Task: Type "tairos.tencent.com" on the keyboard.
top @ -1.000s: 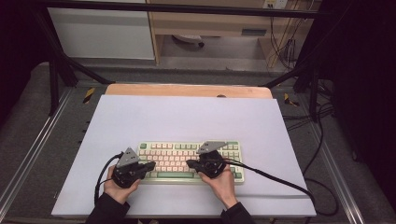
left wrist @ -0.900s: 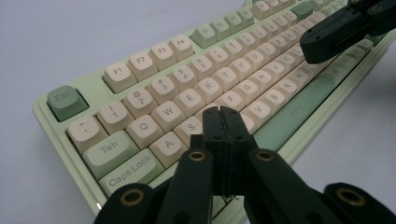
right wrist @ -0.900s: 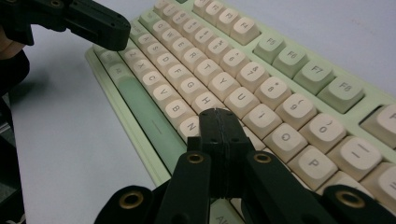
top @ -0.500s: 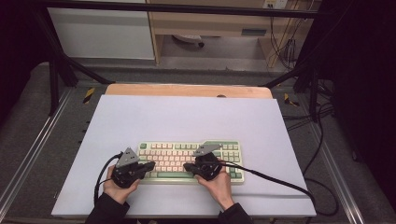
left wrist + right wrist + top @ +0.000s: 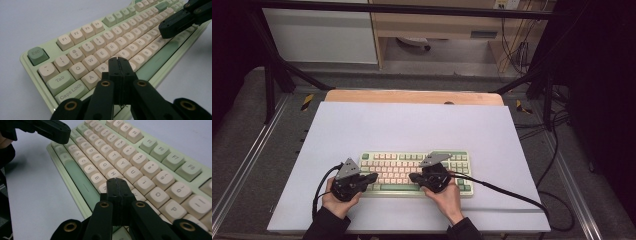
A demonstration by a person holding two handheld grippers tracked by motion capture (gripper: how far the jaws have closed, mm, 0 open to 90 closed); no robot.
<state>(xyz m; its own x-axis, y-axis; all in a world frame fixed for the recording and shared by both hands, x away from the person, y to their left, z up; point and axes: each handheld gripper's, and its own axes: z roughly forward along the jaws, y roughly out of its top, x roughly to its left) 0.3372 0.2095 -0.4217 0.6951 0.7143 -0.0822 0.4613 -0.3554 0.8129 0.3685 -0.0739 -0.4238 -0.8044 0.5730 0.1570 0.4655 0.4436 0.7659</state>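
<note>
A pale green keyboard (image 5: 412, 167) with cream keys lies on the near half of the table. My left gripper (image 5: 374, 176) sits over its left end, jaws pressed together with nothing between them. In the left gripper view its tips (image 5: 118, 60) hover just above the S and D keys. My right gripper (image 5: 411, 176) points left over the middle of the keyboard, also shut and empty. Its tips (image 5: 117, 180) hang near the H and J keys. The two tips face each other a short gap apart, above the lower key rows near the space bar (image 5: 80, 178).
A light grey mat (image 5: 412, 125) covers the table, with a wooden strip (image 5: 412, 96) along the far edge. A black cable (image 5: 502, 192) trails right from the right gripper across the mat. Black frame posts (image 5: 272, 75) stand at the far corners.
</note>
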